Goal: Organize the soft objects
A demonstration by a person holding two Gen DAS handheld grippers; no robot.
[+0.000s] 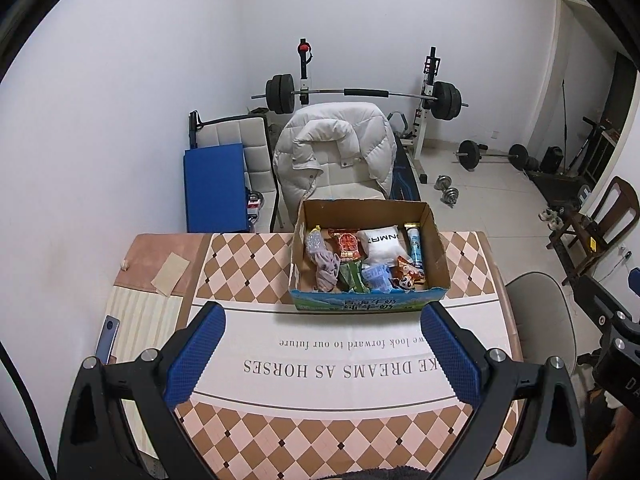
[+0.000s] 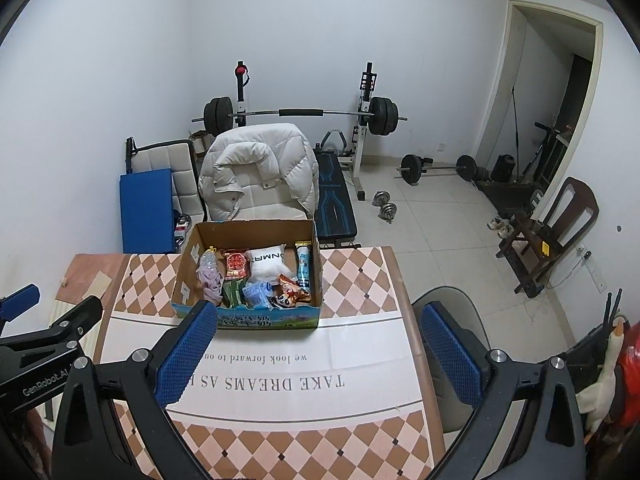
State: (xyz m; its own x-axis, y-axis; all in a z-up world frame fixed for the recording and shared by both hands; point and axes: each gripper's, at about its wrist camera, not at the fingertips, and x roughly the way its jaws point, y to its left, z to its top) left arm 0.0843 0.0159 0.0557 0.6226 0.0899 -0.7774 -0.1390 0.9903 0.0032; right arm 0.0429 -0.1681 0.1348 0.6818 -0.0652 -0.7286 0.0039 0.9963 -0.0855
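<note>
— So where did the soft things sit?
— Inside the cardboard box (image 1: 370,254), at twelve o'clock on the table (image 1: 248,268).
— And both tools?
— The left gripper (image 1: 320,356) and right gripper (image 2: 318,354) gaped, holding nothing. Reaching from above seemed wisest.

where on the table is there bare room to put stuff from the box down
The widest bare patch is the tablecloth between the cardboard box and both open grippers, left gripper and right gripper. Checkered strips either side of the box are also free. The left edge has a phone and a paper scrap. The box itself is packed with packets.
</note>
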